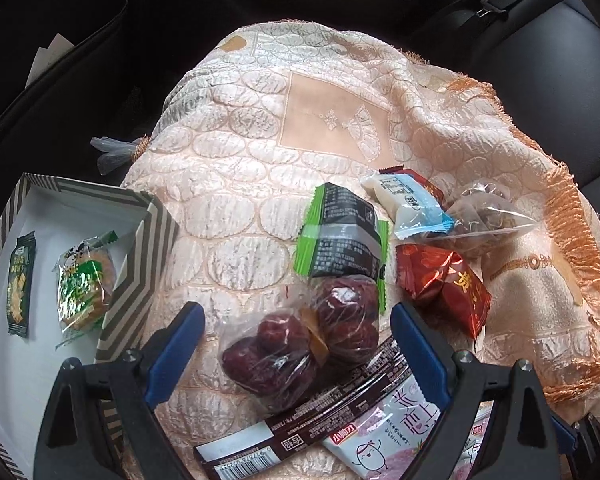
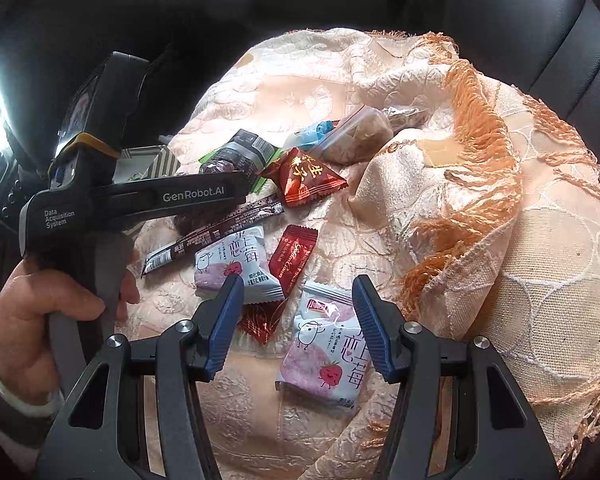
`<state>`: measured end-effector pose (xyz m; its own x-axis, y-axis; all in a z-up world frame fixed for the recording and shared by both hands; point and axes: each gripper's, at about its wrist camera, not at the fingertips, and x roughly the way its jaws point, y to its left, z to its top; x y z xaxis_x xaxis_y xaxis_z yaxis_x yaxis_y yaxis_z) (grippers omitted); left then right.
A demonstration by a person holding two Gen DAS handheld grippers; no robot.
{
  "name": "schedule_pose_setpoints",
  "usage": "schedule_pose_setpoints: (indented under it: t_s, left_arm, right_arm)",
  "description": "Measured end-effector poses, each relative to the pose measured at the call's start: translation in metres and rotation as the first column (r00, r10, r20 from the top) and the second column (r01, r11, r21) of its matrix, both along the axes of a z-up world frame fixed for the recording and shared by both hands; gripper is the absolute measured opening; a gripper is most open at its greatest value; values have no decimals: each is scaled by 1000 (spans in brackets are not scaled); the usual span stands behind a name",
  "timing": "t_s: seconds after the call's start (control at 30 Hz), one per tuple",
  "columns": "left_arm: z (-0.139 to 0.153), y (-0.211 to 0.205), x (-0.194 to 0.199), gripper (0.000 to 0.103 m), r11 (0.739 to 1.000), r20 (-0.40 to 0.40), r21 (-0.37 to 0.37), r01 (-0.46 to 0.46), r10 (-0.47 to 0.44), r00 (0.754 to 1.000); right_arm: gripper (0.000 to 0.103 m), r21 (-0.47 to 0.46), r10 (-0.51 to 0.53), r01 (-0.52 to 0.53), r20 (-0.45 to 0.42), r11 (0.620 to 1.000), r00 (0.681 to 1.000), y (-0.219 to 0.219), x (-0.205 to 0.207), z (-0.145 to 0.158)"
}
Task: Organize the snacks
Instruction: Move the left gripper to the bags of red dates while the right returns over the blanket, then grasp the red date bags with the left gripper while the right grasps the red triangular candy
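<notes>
Snacks lie on a peach embroidered cloth (image 1: 332,120). In the left wrist view my left gripper (image 1: 298,316) is open, its blue fingers on either side of a clear bag of red dates (image 1: 300,340). Behind it lie a black-and-green packet (image 1: 344,232), a white-and-blue packet (image 1: 412,204) and a red packet (image 1: 444,284). A striped box (image 1: 140,264) at left holds a green cracker pack (image 1: 84,284) and a dark packet (image 1: 20,284). My right gripper (image 2: 298,300) is open above a white strawberry packet (image 2: 328,348); the left gripper (image 2: 236,188) also shows there.
A long brown bar (image 2: 216,236), a second strawberry packet (image 2: 236,264), red candy wrappers (image 2: 292,256) and a clear bag (image 2: 356,136) lie on the cloth. Orange fringe (image 2: 472,128) bunches at right. Black car seats (image 1: 540,40) surround the cloth.
</notes>
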<state>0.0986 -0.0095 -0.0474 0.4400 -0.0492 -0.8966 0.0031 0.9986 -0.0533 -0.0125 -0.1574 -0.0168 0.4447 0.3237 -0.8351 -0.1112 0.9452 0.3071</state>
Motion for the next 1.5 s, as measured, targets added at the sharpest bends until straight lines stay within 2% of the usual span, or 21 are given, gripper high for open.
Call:
schedule_pose_setpoints:
  t_s: [0.1, 0.13, 0.17, 0.2, 0.27, 0.3, 0.53, 0.77, 1.1, 1.27, 1.4, 1.43, 1.5]
  left_arm:
    - [0, 6, 1, 95, 1000, 14, -27, -13, 14, 1000]
    - [-1, 7, 1, 90, 999, 13, -33, -9, 10, 1000]
    - [-1, 7, 1, 81, 999, 13, -33, -4, 4, 1000]
    - [-1, 6, 0, 79, 1000, 17, -28, 4, -4, 1000]
    - [1, 5, -1, 68, 999, 29, -36, 18, -17, 999]
    - [2, 4, -1, 66, 999, 30, -39, 24, -23, 999]
    - [4, 6, -5, 65, 998, 41, -60, 36, -33, 999]
    - [12, 3, -14, 64, 998, 66, -45, 52, -49, 997]
    - [39, 20, -21, 64, 997, 108, -58, 54, -48, 993]
    - [48, 29, -24, 64, 997, 116, -50, 54, -48, 992]
    - [48, 33, -26, 64, 997, 106, -50, 58, -53, 993]
    - [48, 33, -27, 64, 997, 103, -48, 59, -53, 993]
    - [47, 34, -28, 64, 997, 101, -51, 57, -51, 994]
  right_arm:
    - [57, 5, -3, 3, -16, 1000, 1000, 0, 4, 0]
    - [57, 14, -5, 5, -21, 1000, 1000, -1, 6, 0]
    - [57, 23, -9, 10, -18, 1000, 1000, -3, 9, 2]
    - [57, 24, -15, 15, -13, 1000, 1000, -4, 12, 4]
    - [57, 10, -20, 20, 1, 1000, 1000, -4, 20, 9]
    - [57, -3, -16, 16, 3, 1000, 1000, -2, 25, 12]
    - [56, -48, 22, -22, -6, 999, 1000, 7, 61, 12]
    - [56, -62, 17, -19, -20, 998, 1000, 7, 68, 5]
    - [56, -102, 6, -11, -47, 995, 999, 11, 93, -5]
    - [56, -157, 52, -64, -79, 986, 996, 22, 114, -19]
    - [57, -137, 98, -111, -101, 984, 990, 29, 128, -29]
    - [56, -137, 109, -124, -113, 983, 988, 31, 130, -32]
    - [32, -117, 134, -148, -120, 982, 984, 33, 130, -34]
